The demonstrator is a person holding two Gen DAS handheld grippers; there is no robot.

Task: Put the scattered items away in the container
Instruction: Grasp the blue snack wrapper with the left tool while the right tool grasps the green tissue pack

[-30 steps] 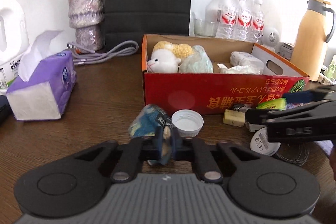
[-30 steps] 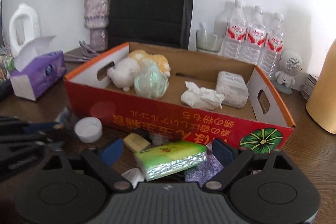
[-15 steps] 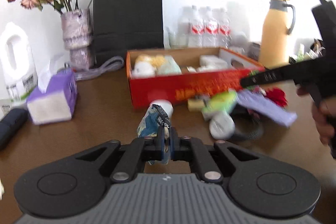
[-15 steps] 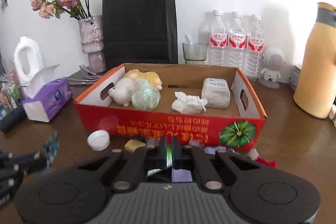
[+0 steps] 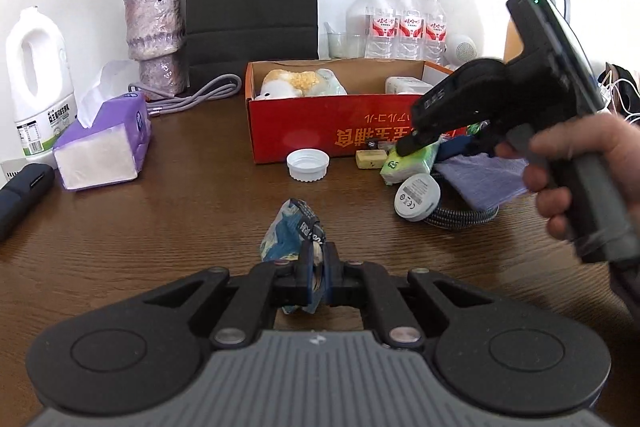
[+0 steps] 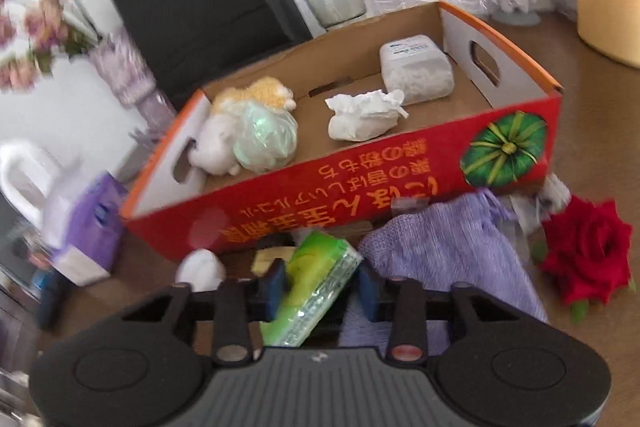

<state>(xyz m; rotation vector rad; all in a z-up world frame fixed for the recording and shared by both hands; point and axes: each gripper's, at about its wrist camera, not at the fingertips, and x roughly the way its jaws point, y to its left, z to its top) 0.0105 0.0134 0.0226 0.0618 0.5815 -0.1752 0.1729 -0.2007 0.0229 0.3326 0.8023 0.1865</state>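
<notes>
The red cardboard box (image 5: 320, 131) stands mid-table and holds a plush toy, a green bag, a crumpled tissue and a white pack. My left gripper (image 5: 316, 279) is shut on a crumpled blue wrapper (image 5: 290, 231), held above the table well in front of the box. My right gripper (image 6: 322, 283) is tilted in front of the box wall (image 6: 360, 187). Its jaws are opening, with the green tissue pack (image 6: 316, 283) slanted between the blue pads and touching both. In the left wrist view a hand holds the right gripper (image 5: 408, 147) over that pack (image 5: 408, 163).
In front of the box lie a white bottle cap (image 5: 308, 165), a yellow block (image 5: 370, 159), a round white device (image 5: 416, 193), a purple cloth (image 6: 448, 247) and a red rose (image 6: 588, 247). A purple tissue box (image 5: 104, 143), a vase and a black bag stand at the left and back.
My left gripper drew back from the box with the wrapper still in it. The right gripper rolled to a tilt; its jaws went from wide to shut, then parted around the green pack.
</notes>
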